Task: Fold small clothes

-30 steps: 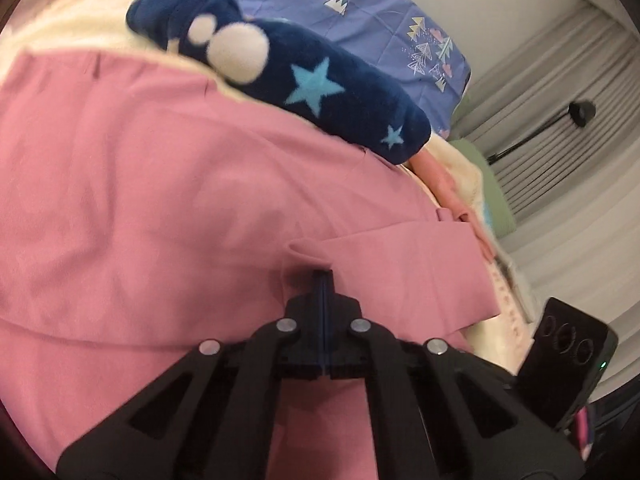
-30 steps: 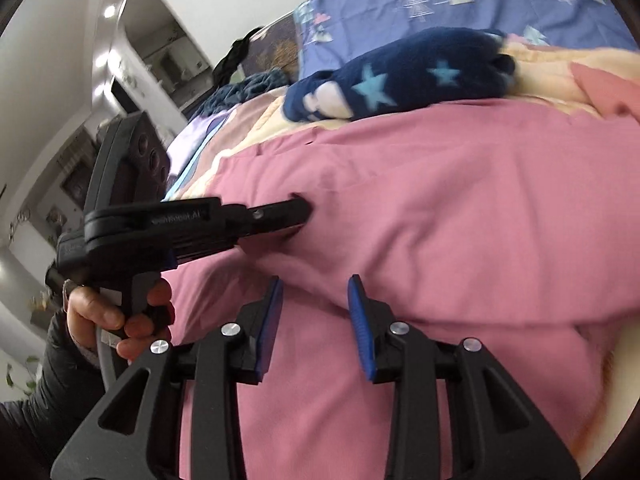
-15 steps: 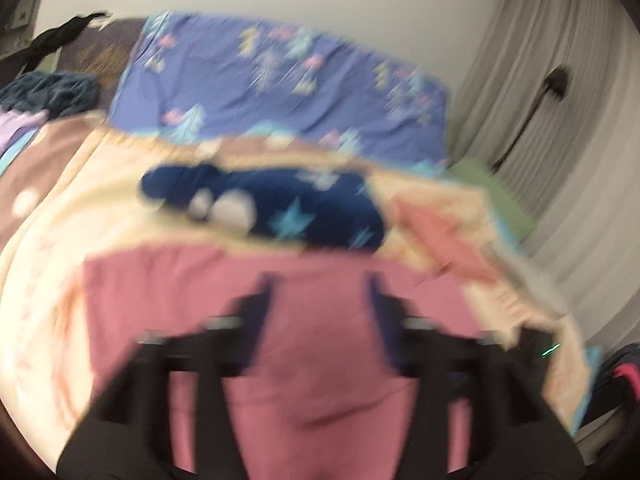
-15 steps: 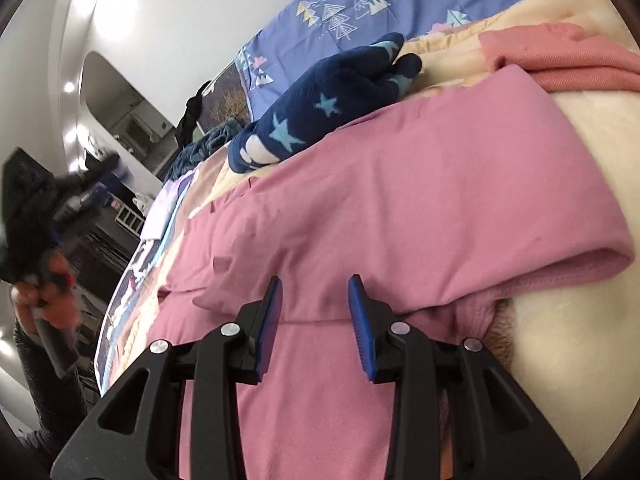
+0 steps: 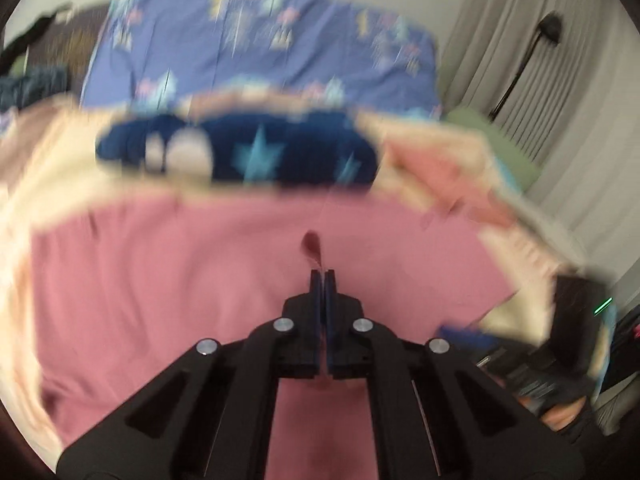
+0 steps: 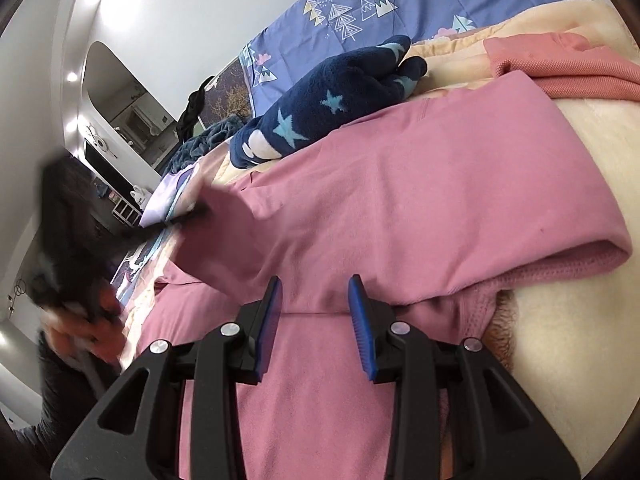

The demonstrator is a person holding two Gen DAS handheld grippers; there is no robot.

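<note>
A pink garment lies spread on the bed, one side folded over, its left edge lifted.

Under my fingers is a bed covered by a cream fleece blanket. Spread flat across it lies the pink garment, its folded edge toward the right side of my right-hand view. Just beyond it rests a navy plush piece with pale blue stars (a fuzzy sock, perhaps; my left view is too blurred to tell). A coral cloth sits crumpled near it. Further back lies blue bedding printed with trees.
</note>
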